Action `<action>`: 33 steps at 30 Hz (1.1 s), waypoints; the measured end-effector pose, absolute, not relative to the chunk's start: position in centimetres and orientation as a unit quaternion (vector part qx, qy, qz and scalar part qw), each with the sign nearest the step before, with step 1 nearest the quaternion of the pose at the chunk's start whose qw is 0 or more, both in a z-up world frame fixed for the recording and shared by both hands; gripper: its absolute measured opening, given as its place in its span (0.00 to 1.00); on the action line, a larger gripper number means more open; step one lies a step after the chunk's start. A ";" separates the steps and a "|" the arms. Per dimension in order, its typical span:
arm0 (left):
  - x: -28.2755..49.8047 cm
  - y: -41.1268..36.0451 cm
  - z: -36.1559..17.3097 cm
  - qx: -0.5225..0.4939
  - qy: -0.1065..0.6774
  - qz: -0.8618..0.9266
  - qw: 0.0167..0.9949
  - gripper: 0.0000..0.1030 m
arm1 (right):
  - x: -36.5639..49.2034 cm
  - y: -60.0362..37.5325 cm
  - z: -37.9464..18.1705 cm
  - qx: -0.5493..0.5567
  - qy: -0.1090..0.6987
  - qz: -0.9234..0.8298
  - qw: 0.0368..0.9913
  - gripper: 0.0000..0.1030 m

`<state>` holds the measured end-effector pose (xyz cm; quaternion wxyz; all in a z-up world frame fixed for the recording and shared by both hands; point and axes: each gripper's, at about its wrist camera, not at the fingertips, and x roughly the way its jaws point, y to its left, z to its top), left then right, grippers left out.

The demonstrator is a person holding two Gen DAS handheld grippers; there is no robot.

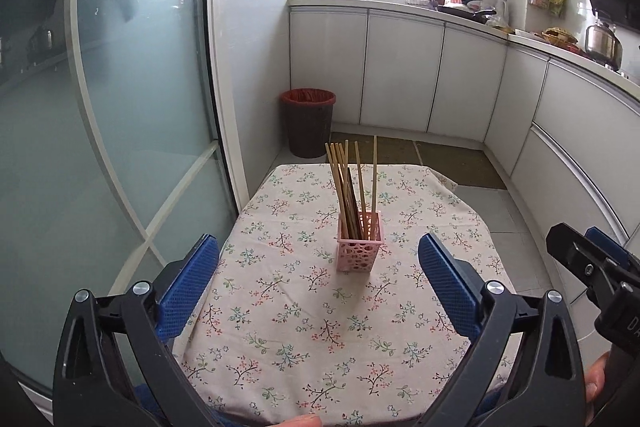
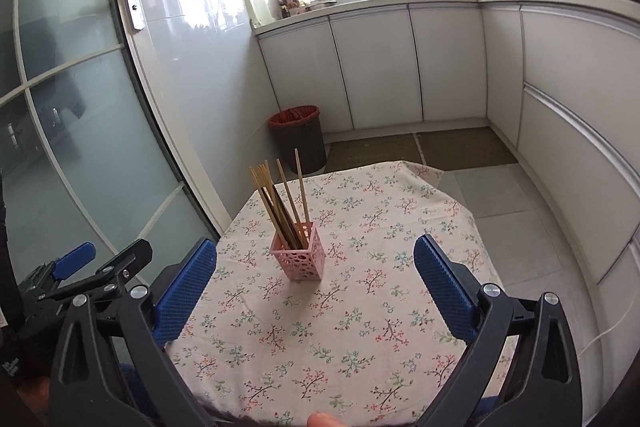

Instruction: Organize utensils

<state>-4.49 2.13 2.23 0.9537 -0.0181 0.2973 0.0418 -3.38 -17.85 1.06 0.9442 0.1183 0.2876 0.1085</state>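
Pink holder [image 1: 360, 247] stands upright on the bench [image 1: 420, 211], packed with chopsticks [image 1: 348, 183], perhaps eight; both grippers' [image 1: 318, 255] [image 2: 314, 259] jaws spread, empty.

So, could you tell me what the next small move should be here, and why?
Probably none beyond drawing both grippers clear. The chopsticks all stand in the pink holder, no loose utensil shows on the floral tablecloth, and the left gripper and right gripper are open and empty, short of the holder.
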 end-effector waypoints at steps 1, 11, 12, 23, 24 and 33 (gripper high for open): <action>-4.5 2.0 2.2 -0.015 0.297 0.043 0.954 0.93 | -3.5 -17.9 1.2 0.127 0.290 0.118 0.941 0.93; -4.5 2.3 2.0 -0.010 0.292 0.062 0.954 0.93 | -4.7 -15.8 1.2 0.063 0.268 0.114 0.955 0.93; -4.6 2.4 2.1 -0.012 0.291 0.062 0.955 0.93 | -4.7 -15.7 1.2 0.061 0.266 0.108 0.956 0.93; -4.4 2.3 1.9 -0.004 0.293 0.057 0.954 0.93 | -4.4 -14.9 0.8 0.047 0.269 0.106 0.956 0.93; -4.5 2.4 2.0 -0.004 0.292 0.058 0.955 0.93 | -4.4 -15.0 0.7 0.048 0.269 0.106 0.956 0.93; -4.7 2.9 2.3 -0.007 0.289 0.060 0.955 0.93 | -4.6 -14.1 0.7 0.031 0.269 0.104 0.957 0.93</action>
